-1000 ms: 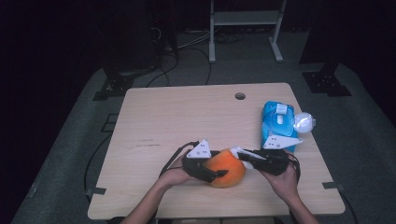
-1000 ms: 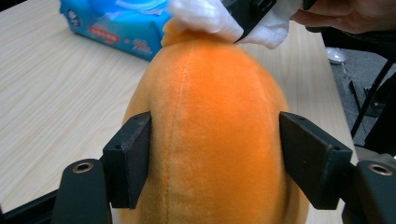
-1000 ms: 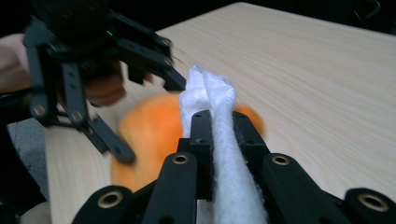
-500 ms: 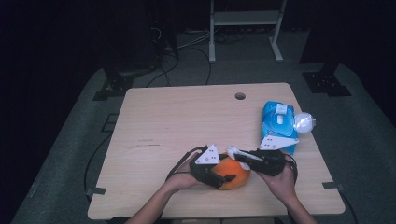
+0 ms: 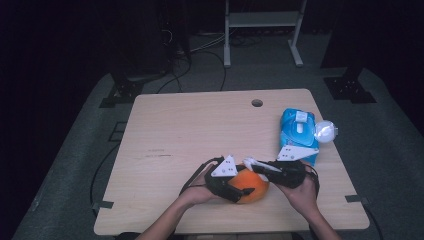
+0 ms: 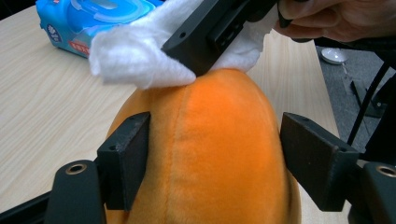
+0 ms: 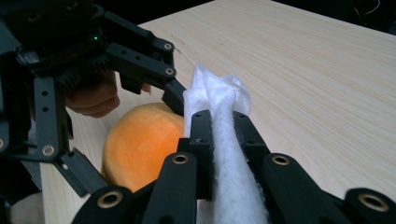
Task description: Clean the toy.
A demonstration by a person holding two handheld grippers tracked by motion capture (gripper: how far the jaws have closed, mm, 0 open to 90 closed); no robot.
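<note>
Your left hand-held gripper (image 6: 215,154) has its two flat black jaws on either side of a round, fuzzy orange plush ball (image 6: 210,154). The jaws have just been opening. One jaw touches the soft fur, and the other stands a little off it, so they do not squeeze.

The orange plush ball sits on the pale wooden tabletop (image 5: 200,125), near your edge, down and to the left of the shiny blue pack of wet wipes (image 5: 298,131). A seam runs up its fur, from your gripper up toward the top. It looks a bit taller than wide, but its bottom is cut off, so its full shape is hard to tell.

Your right hand-held gripper (image 7: 219,119) is clamped tight on a white, fluffy, crumpled wipe (image 7: 224,140). The wipe rests on the top of the orange ball. It runs long and thin between the jaws and sticks out past their tips, pointing at the left gripper.
</note>
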